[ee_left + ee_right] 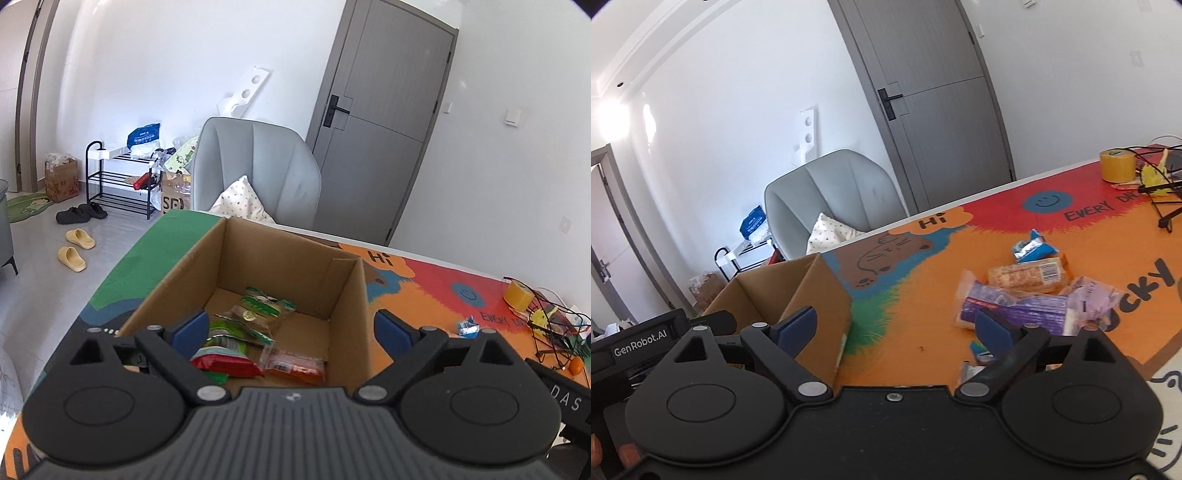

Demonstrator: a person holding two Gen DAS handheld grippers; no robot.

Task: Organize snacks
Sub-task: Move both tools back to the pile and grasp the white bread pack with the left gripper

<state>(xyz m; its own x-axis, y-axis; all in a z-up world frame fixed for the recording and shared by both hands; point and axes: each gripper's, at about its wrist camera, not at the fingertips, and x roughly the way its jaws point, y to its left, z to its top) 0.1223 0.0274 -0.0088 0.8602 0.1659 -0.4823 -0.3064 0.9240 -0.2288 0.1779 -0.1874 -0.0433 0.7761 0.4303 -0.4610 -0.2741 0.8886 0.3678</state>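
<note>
The cardboard box (280,295) sits open-topped on the desk (916,332), its long axis running away from the left gripper (291,326) toward the grey armchair (255,170). Inside lie several snack packets: a green-and-clear one (264,308) angled toward the far corner, a red one (225,363) lying crosswise at the near wall, and an orange one (295,365) beside it. The left gripper hovers over the box with its fingers spread wide and nothing between them.

The right gripper (897,325) hangs above the desk just right of the box, its fingers likewise apart and empty. Ahead of it lie loose snacks: a purple packet (1015,304) with its long axis left to right, a tan bar (1027,275) parallel behind it, and a small blue wrapper (1034,247) farther back.

The desk wears a bright cartoon mat (997,214) in orange, red and green. A yellow tape roll (1117,166) stands at its far right. Behind are white walls, a grey door (380,118), a black shoe rack (118,177) and yellow slippers (75,249) on the tiled floor.
</note>
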